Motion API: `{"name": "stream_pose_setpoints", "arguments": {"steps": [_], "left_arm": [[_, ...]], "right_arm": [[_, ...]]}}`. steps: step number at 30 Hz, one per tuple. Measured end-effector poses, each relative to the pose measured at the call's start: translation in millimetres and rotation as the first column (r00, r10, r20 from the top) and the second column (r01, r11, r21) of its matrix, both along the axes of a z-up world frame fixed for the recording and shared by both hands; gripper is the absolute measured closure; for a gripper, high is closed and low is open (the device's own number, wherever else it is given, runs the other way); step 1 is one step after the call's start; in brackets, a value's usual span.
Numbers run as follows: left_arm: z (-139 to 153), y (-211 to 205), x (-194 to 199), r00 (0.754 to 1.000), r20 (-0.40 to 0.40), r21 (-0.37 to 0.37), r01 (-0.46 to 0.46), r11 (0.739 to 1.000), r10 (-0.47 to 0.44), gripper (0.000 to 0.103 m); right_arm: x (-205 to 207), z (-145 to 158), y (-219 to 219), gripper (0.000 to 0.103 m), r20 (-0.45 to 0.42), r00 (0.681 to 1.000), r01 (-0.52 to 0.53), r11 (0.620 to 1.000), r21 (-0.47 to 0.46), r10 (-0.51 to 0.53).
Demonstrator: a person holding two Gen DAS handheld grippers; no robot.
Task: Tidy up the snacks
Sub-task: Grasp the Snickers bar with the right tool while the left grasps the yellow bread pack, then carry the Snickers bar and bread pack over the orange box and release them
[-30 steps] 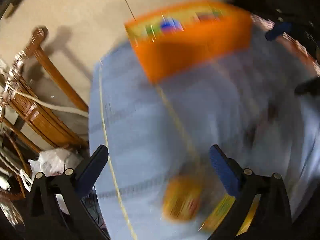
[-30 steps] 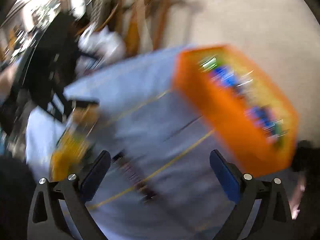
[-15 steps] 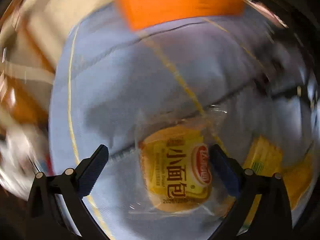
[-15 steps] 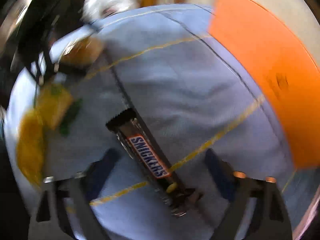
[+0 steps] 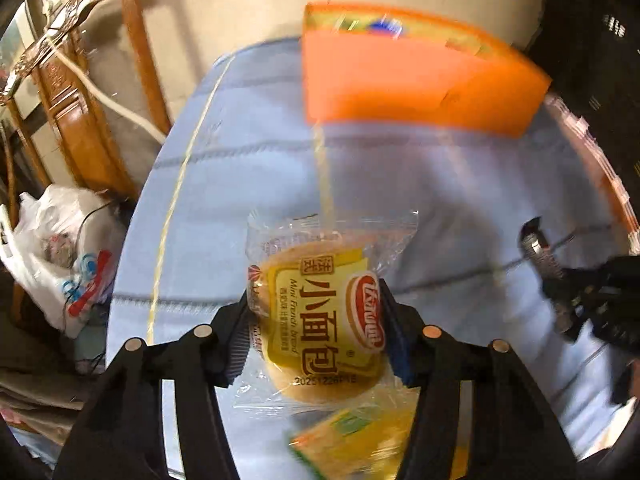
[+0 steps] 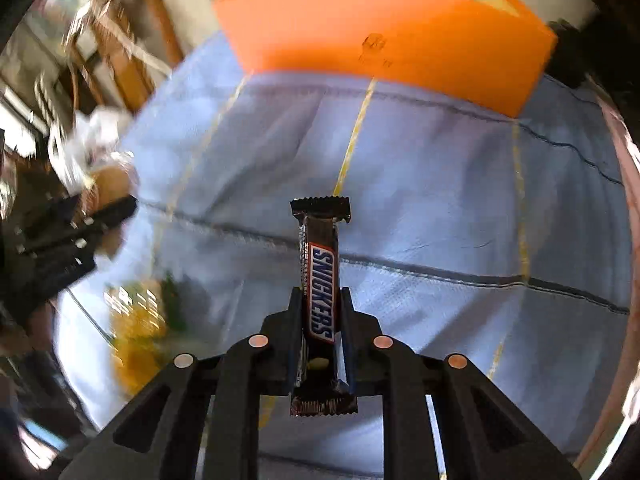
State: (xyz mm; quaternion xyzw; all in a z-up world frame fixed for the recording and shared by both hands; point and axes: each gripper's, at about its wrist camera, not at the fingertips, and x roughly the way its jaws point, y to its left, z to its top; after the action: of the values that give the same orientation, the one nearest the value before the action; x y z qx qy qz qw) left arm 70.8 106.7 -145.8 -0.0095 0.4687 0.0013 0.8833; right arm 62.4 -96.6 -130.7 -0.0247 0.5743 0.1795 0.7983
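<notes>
Carry step judged in hand: bread packet (image 5: 320, 320) clamped in left gripper (image 5: 316, 336), Snickers bar (image 6: 320, 292) in right gripper (image 6: 320, 336), both short of orange box (image 6: 384, 28); release above its opening required next.

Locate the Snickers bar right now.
The Snickers bar is clamped in the right gripper, centre of the right wrist view, pointing toward the orange box.
</notes>
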Motion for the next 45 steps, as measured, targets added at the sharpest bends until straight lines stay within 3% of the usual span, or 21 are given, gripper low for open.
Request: {"name": "stream_pose_setpoints", "arguments": {"steps": [3,7,10,13,18,20,24,25,26,27,29,31,33,34,36,37,38,39,40,41,45], "left_arm": [[33.5,-13.5,24.9,0.998,0.054,-0.024,0.021,0.999,-0.019,0.049],[70.8,-29.6,60.8,0.992,0.127,0.004,0.024,1.0,-0.024,0.049],[94.9,-31.3,89.0,0.99,0.141,-0.022,0.02,1.0,-0.017,0.049],[117.4,-29.2,122.9,0.988,0.155,-0.025,0.013,1.0,-0.009,0.049],[143.5,-27.5,174.6,0.983,0.185,-0.011,-0.002,1.0,0.004,0.049],[150.0,-29.5,190.0,0.979,0.204,0.002,-0.002,1.0,0.001,0.049],[147.2,-31.5,187.6,0.976,0.219,-0.014,0.027,1.0,-0.023,0.049],[144.4,-32.0,186.5,0.976,0.217,-0.002,0.024,1.0,-0.023,0.05],[139.6,-32.0,184.4,0.977,0.215,0.011,0.013,1.0,-0.015,0.05],[134.9,-31.0,183.1,0.979,0.206,0.014,0.01,1.0,-0.012,0.05],[127.1,-26.8,181.4,0.984,0.179,-0.027,0.02,0.999,-0.014,0.05],[125.3,-24.3,178.5,0.983,0.182,-0.026,0.011,1.0,-0.006,0.05],[126.2,-23.3,176.2,0.984,0.18,-0.017,0.007,1.0,-0.004,0.05],[126.8,-23.0,174.4,0.984,0.179,-0.021,0.01,1.0,-0.006,0.05],[130.8,-22.5,168.3,0.981,0.194,-0.01,0.019,1.0,-0.016,0.05],[131.5,-21.9,167.0,0.98,0.198,0.0,0.015,1.0,-0.015,0.05],[132.9,-20.9,165.4,0.979,0.201,0.007,0.013,1.0,-0.014,0.05],[133.6,-19.9,164.4,0.979,0.202,0.008,0.012,1.0,-0.013,0.05],[134.0,-19.2,163.7,0.98,0.198,0.005,0.01,1.0,-0.011,0.05],[134.4,-19.1,163.2,0.981,0.193,0.004,0.01,1.0,-0.011,0.05],[137.6,-25.7,156.0,0.979,0.201,0.01,0.035,0.999,-0.036,0.05]], "right_arm": [[8.1,41.2,-3.4,0.086,0.142,0.989,0.037,0.998,-0.056,-0.029],[47.6,97.7,-30.9,0.085,0.202,0.969,0.126,0.988,0.091,-0.142],[77.5,131.3,-38.1,0.083,0.321,0.934,0.16,0.987,0.018,-0.158],[111.4,153.3,-50.0,0.083,0.368,0.911,0.191,0.981,0.029,-0.188],[158.9,159.2,-58.4,0.087,0.402,0.891,0.213,0.976,0.041,-0.211],[173.3,152.1,-61.9,0.096,0.393,0.894,0.212,0.976,0.051,-0.214],[166.2,127.5,-75.5,0.095,0.323,0.912,0.228,0.967,0.111,-0.252],[152.9,119.5,-80.4,0.093,0.342,0.898,0.268,0.96,0.074,-0.277],[139.2,112.2,-82.1,0.066,0.364,0.886,0.295,0.955,0.035,-0.287],[124.5,101.4,-81.5,0.006,0.373,0.882,0.31,0.951,0.002,-0.288],[99.0,63.0,-71.8,0.005,0.293,0.933,0.224,0.974,-0.025,-0.207],[89.6,18.5,-51.6,0.006,0.213,0.969,0.148,0.985,-0.089,-0.127],[91.4,-15.0,-33.6,0.006,0.239,0.965,0.145,0.976,-0.161,-0.104],[94.7,-26.1,-29.2,0.007,0.216,0.97,0.15,0.974,-0.17,-0.111],[101.9,-46.4,-26.4,0.02,0.159,0.976,0.169,0.975,-0.143,-0.146],[103.8,-52.5,-30.7,0.022,0.153,0.968,0.214,0.971,-0.106,-0.197],[103.3,-51.1,-34.7,0.027,0.162,0.959,0.25,0.965,-0.086,-0.234],[102.0,-49.0,-34.2,0.041,0.173,0.957,0.25,0.963,-0.1,-0.231],[98.4,-44.1,-31.6,0.059,0.186,0.962,0.223,0.969,-0.106,-0.201],[95.4,-39.5,-30.6,0.086,0.183,0.964,0.211,0.973,-0.097,-0.191],[86.5,-19.2,-44.3,0.086,0.103,0.952,0.29,0.957,0.005,-0.289]]}}
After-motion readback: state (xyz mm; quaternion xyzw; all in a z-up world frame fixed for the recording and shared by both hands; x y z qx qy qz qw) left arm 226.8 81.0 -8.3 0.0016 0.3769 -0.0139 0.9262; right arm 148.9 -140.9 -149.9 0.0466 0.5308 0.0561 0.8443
